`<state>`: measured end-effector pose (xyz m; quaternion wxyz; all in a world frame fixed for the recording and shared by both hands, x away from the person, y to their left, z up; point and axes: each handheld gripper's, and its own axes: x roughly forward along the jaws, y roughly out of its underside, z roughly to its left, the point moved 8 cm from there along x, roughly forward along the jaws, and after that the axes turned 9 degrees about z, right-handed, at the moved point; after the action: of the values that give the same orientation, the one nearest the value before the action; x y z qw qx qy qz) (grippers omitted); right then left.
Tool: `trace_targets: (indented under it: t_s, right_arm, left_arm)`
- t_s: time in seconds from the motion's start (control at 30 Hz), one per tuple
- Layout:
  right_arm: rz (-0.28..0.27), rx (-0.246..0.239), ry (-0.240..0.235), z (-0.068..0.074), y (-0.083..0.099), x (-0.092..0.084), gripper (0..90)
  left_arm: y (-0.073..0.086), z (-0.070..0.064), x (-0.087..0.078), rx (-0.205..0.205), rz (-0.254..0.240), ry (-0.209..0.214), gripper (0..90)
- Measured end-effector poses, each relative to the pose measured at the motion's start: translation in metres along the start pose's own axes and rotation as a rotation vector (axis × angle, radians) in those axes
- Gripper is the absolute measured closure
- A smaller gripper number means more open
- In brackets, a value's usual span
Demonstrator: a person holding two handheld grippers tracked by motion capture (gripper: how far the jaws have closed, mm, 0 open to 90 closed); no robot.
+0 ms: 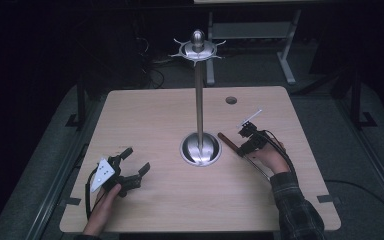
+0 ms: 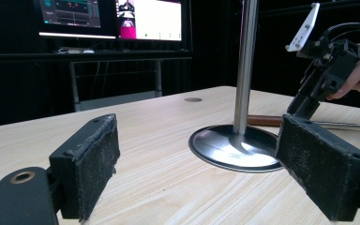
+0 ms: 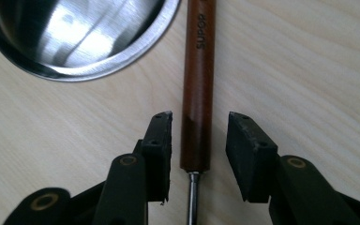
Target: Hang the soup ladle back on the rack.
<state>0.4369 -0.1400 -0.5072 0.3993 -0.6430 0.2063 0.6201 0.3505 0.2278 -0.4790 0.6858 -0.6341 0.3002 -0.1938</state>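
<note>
Right tongs (image 3: pixel 199 154) were open, jaws straddling the wooden handle (image 3: pixel 198 84) of a utensil lying on the table (image 1: pixel 155 115) beside the steel stand's base (image 1: pixel 200 149); contact unclear, looked ungripped. Left tongs (image 1: pixel 132 167) sat wide open and empty, low over the table's near-left area.

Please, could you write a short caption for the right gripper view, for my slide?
Open right gripper straddling the wooden handle of a tool lying beside the steel stand base.
</note>
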Motion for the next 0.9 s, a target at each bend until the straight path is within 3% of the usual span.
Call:
trace_targets:
  t_s: [0.3,0.9]
  right_arm:
    - [0.036,0.000,0.005,0.000,0.002,0.012,65.4]
    - [0.036,-0.007,0.039,0.002,0.002,0.012,72.7]
  left_arm:
    - [0.000,0.000,0.000,0.000,0.001,0.001,13.1]
    - [0.000,0.000,0.000,0.001,0.001,0.000,13.1]
